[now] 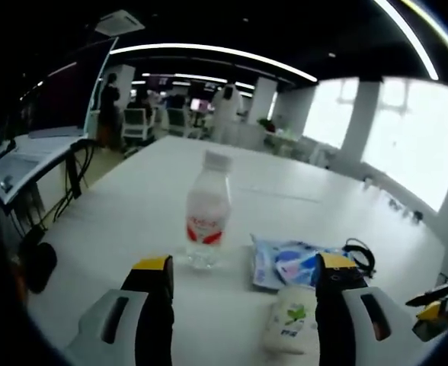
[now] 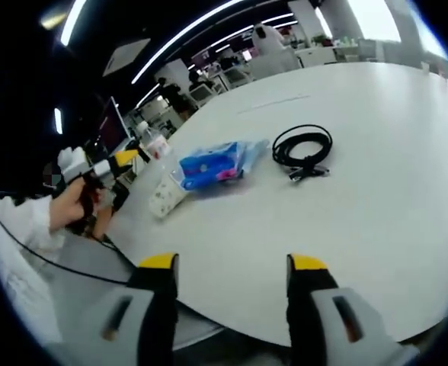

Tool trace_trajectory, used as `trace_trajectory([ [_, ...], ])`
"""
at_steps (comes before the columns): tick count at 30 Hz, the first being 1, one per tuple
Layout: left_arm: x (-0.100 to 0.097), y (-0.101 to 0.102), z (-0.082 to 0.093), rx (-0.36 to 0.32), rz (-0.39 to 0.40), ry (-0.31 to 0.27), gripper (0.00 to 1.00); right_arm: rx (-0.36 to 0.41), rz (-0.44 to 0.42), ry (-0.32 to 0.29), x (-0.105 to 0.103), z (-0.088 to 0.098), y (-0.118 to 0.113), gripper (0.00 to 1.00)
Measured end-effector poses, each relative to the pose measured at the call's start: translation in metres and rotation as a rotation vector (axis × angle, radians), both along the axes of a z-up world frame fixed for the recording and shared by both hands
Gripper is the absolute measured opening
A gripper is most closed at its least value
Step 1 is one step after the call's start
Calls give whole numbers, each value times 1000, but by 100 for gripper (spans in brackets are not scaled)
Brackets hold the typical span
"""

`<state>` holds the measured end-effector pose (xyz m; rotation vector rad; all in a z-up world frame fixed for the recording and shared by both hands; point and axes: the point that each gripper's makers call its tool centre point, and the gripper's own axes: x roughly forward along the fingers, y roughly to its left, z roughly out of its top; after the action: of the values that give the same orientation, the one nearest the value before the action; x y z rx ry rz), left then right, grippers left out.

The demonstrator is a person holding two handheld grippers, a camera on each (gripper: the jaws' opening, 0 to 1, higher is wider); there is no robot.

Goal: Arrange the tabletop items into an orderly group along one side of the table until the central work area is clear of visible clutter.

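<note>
Left gripper (image 1: 243,305) spread wide, holding nothing, low over the white table (image 1: 132,206). Straight ahead of it, just beyond the jaw tips: a clear plastic bottle (image 1: 207,210) with a red label, upright. Likely light and rigid enough, but smooth-walled and easy to tip; best taken across the labelled waist rather than the cap. Between the jaws, nearer the right one: a small white pouch (image 1: 291,324) lying flat, probably soft and yielding, fit for a gentle pinch across its width. Just past that, right of the bottle: a blue packet (image 1: 289,263), crinkly film by the look, apt to slide; best gripped at an edge. Beyond the packet, a black cable coil (image 1: 360,255).

Right gripper (image 2: 232,301) also wide apart and empty, at the table's near edge. Ahead and well apart: the cable coil (image 2: 304,149), limp and loose, likely to unravel unless taken through the bundled loops. Left of it, the blue packet (image 2: 212,164), then the pouch (image 2: 165,197) and bottle (image 2: 154,141), beside the left gripper (image 2: 121,158) in a person's hand (image 2: 75,206).
</note>
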<state>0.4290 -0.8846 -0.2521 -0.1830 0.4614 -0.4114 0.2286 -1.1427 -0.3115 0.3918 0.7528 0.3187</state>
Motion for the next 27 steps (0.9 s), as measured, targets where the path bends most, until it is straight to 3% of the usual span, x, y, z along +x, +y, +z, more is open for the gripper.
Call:
trace_trajectory([
  [10,-5,-29,-4,21,-77,36,66,-23,53,-59,41,19,-9,52],
  [13,-8,-37,-9,17,-88,78,64,-19,64,-67,51,20,-11,51],
  [22,-9,-61,-9,51,-128,105,61,-12,88,-51,71,14,-11,42],
  [23,-11,-67,-11,46,-140,127,59,-14,96,-56,75,15,-11,42],
  [27,-12,-81,-16,87,-173,141,57,-101,186,-115,88,20,-6,40],
])
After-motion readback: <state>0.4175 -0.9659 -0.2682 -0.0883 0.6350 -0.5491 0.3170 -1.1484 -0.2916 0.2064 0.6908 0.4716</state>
